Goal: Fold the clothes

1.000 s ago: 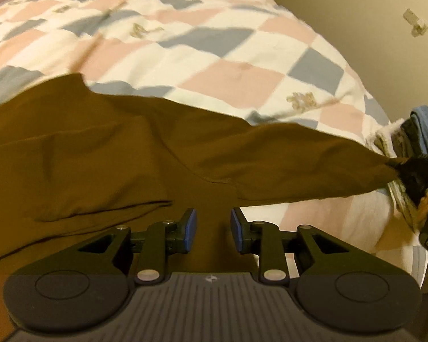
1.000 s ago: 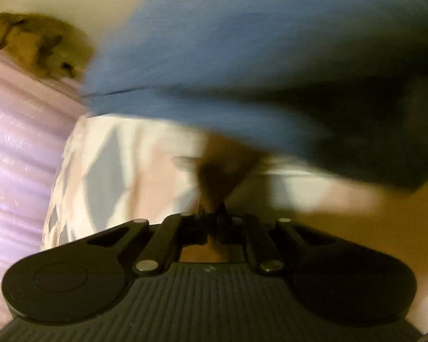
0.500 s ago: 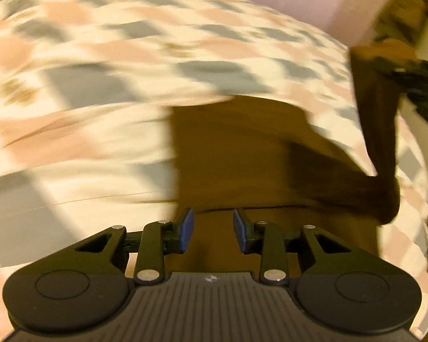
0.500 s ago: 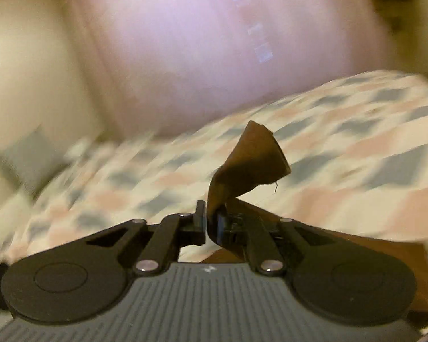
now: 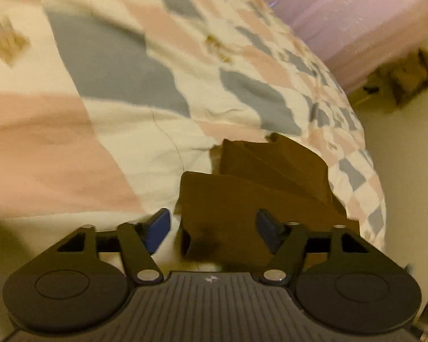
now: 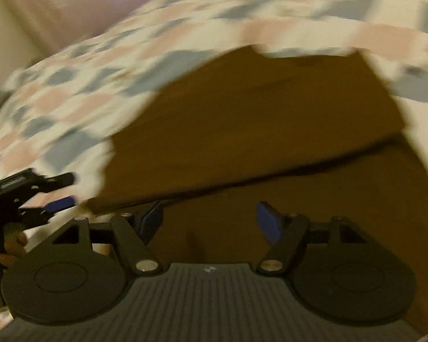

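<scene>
Brown cloth (image 5: 254,199) lies folded on the checked bedspread (image 5: 122,91), filling the lower centre of the left wrist view, where stepped layers show one edge above another. The left gripper (image 5: 212,229) hangs over its near edge with both blue-padded tongs spread wide, nothing between them touching the pads. In the right wrist view the same brown cloth (image 6: 271,119) takes up most of the centre and right of the frame, and a dark fold line crosses it from lower left to mid right. The right gripper (image 6: 211,218) sits low over the cloth, tongs likewise apart and holding nothing. At the left edge of that view the left gripper (image 6: 57,193) shows, gripped by a hand (image 6: 8,250); motion blur makes it hard to say whether it touches the fabric. Pink curtain (image 5: 371,22) hangs in the upper right of the left wrist view, past the bed.
</scene>
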A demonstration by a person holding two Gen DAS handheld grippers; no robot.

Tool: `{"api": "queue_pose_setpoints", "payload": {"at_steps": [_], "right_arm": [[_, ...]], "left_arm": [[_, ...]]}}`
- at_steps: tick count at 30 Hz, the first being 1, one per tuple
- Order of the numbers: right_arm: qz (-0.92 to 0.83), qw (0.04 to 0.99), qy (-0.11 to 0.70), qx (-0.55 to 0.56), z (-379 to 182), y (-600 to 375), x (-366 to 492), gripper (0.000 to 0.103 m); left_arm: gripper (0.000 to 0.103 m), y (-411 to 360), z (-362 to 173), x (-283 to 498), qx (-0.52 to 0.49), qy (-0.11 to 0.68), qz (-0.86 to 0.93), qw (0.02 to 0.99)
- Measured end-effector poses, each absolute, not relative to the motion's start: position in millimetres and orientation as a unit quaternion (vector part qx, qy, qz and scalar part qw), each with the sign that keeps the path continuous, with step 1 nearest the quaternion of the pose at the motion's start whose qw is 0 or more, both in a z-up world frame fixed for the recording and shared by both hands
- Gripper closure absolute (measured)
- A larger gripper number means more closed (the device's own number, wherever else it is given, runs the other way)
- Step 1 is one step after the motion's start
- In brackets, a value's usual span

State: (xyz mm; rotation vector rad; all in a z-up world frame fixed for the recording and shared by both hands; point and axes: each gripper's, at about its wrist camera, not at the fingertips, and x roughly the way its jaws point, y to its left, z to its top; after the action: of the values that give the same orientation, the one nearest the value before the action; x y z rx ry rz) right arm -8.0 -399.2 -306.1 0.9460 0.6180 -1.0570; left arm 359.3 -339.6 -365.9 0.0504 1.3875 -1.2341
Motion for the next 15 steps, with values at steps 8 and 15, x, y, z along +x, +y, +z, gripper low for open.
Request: {"api": "queue_pose_setpoints", "payload": {"at_steps": [8,15], "right_arm": [[-0.551,0.660,0.262,0.439,-320,-417,-84,0.031],[-0.587,0.654,0.232,0.417,-300,-440,-111,0.031]], "left_arm": [[0.099,-360,-401,339,-0.002,0.625,-0.524,0.579],[0.101,-366,-326,342,0.022,0.521,-0.590,0.616]]}}
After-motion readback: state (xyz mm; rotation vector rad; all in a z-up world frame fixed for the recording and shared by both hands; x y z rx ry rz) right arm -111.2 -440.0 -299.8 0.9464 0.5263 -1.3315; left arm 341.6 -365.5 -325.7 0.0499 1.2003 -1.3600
